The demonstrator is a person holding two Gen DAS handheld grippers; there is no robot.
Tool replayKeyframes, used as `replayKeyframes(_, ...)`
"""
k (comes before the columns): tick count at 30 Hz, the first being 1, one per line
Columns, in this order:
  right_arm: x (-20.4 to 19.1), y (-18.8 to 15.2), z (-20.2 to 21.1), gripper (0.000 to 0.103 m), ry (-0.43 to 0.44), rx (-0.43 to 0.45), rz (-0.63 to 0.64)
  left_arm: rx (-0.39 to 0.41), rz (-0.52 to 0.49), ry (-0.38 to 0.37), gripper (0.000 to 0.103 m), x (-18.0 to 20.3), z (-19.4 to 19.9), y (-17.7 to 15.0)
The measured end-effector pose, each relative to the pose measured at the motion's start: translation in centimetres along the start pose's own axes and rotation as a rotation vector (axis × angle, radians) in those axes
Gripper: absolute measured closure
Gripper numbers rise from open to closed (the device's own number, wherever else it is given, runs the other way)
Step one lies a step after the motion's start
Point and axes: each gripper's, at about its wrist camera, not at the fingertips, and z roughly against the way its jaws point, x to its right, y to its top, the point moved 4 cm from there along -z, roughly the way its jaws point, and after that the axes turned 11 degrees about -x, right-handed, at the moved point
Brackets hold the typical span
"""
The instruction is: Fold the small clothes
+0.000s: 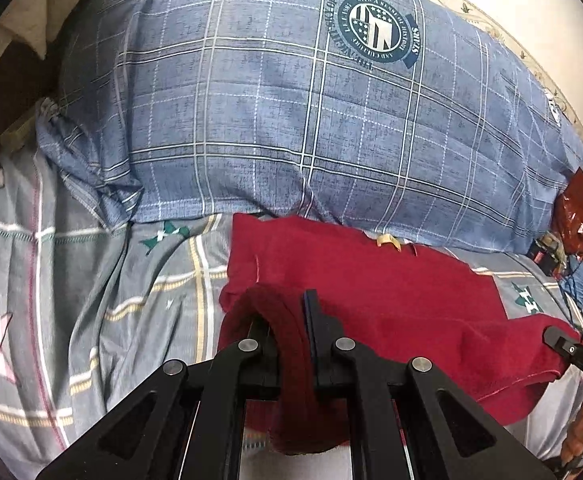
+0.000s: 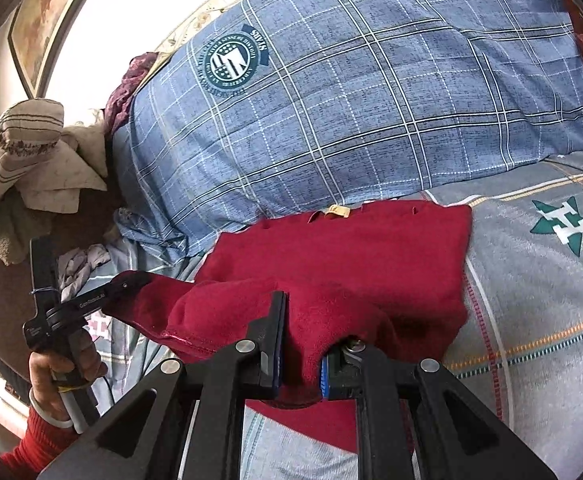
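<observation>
Red garment [image 1: 371, 288] is lying on the bed [image 1: 91, 300], right up against the big blue plaid pillow [image 1: 291, 120]. Both grippers have a near corner pinched: left gripper [image 1: 291, 320] has its jaws clamped tight on a bunched fold, right gripper [image 2: 303, 336] has its jaws narrow around a thicker wad. Looks like soft, light fleece, floppy but not slippery. I'd say grabbing the hem corners is right; it'll sag between them.

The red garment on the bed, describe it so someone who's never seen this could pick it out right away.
Start at the big blue plaid pillow with the round crest. Directly below its lower edge, on the grey star-patterned bedspread, lies the red garment. It is the only plain dark-red fleecy cloth there, with a small yellowish tag at its far edge.
</observation>
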Motion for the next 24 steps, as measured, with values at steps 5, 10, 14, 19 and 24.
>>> replayKeyframes(5, 1.0, 2.0, -1.3, 0.091, -0.035, -0.014, -0.021, -0.020, 0.008, 0.010, 0.096, 0.6, -3.4, 2.3)
replayKeyframes(10, 2.5, 4.1, -3.2, 0.091, -0.074, -0.033, -0.029, -0.046, -0.008, 0.037, 0.096, 1.5, -7.6, 4.3)
replayKeyframes(14, 4.4, 5.4, -5.5, 0.091, -0.113, -0.078, -0.076, -0.078, -0.006, 0.053, 0.096, 1.8, -10.7, 5.6)
replayKeyframes(19, 7.2, 6.6, -8.4, 0.091, -0.116, -0.152, -0.146, -0.103, 0.006, 0.075, 0.096, 1.6, -13.9, 7.3)
replayKeyframes(24, 8.7, 7.7, -10.3, 0.091, -0.088, -0.168, -0.189, -0.132, 0.054, 0.071, 0.096, 0.5, -16.4, 8.1)
